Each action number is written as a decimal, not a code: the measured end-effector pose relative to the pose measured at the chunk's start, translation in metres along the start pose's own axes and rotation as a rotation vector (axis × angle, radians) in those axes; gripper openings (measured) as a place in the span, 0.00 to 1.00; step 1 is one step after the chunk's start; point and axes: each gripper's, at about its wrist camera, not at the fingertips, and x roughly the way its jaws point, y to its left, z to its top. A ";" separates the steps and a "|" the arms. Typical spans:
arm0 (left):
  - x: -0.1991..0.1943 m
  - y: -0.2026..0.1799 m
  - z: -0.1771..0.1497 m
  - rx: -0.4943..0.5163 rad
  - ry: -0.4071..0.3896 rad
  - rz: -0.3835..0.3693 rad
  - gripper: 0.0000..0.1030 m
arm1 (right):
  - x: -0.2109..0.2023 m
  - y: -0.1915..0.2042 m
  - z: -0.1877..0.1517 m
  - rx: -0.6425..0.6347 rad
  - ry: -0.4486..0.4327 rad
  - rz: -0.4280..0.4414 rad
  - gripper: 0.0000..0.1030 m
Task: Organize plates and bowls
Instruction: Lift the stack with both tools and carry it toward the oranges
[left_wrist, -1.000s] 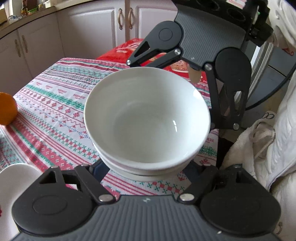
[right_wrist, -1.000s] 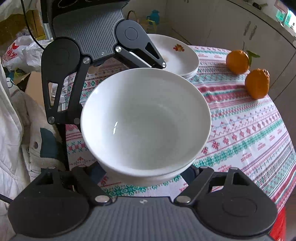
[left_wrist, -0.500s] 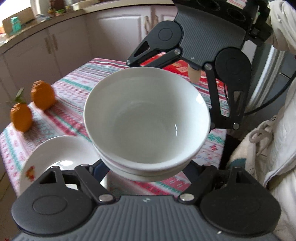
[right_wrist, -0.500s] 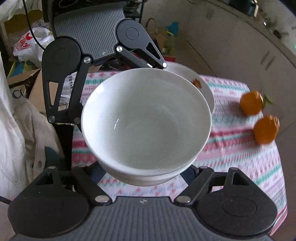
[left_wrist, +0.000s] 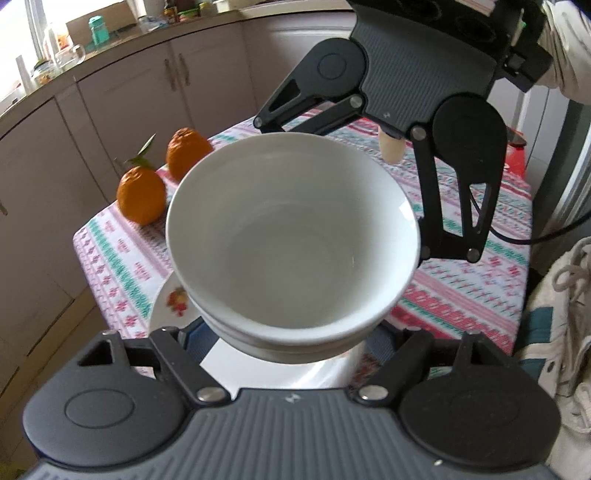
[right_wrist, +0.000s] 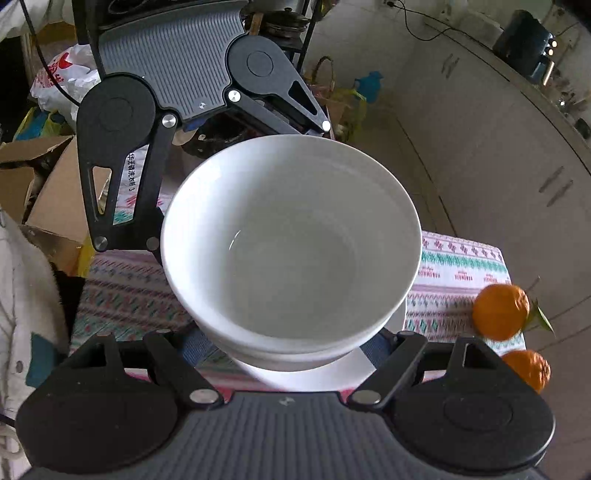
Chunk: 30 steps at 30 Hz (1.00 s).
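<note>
- Left wrist view: stack of white bowls (left_wrist: 291, 243), at least two nested, held up in the air between both grippers, above a floral plate (left_wrist: 171, 308) on the counter (left_wrist: 480, 280) with its patterned cloth. Left gripper (left_wrist: 280, 343) has its fingers spread wide under the near side of the lower bowl; pads hidden, so I judge it clamped on the stack, contact not seen. Right gripper (left_wrist: 369, 125) meets the far rim. Two oranges (left_wrist: 142, 194) sit near the counter edge, apart from the plate.
- Right wrist view: same bowls (right_wrist: 291, 243) from the opposite side, level, over the plate (right_wrist: 317, 373). Right gripper (right_wrist: 291, 347) fingers wide, cradling the near lower wall; pads hidden here too. Left gripper (right_wrist: 221, 122) on the far side. Oranges (right_wrist: 500, 312) on the right.
- Handling, judged: glazed ceramic, stiff, slippery, breakable, fairly heavy stacked. Best held low on opposite walls, kept level so the top bowl doesn't slide.
</note>
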 end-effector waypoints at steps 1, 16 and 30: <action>0.003 0.006 -0.002 0.000 0.002 0.001 0.80 | 0.004 -0.004 0.002 -0.001 0.001 0.002 0.84; 0.023 0.038 -0.010 -0.026 0.041 -0.027 0.80 | 0.036 -0.026 0.006 0.040 0.011 0.045 0.84; 0.033 0.047 -0.013 -0.041 0.048 -0.067 0.80 | 0.054 -0.046 -0.004 0.108 0.015 0.112 0.84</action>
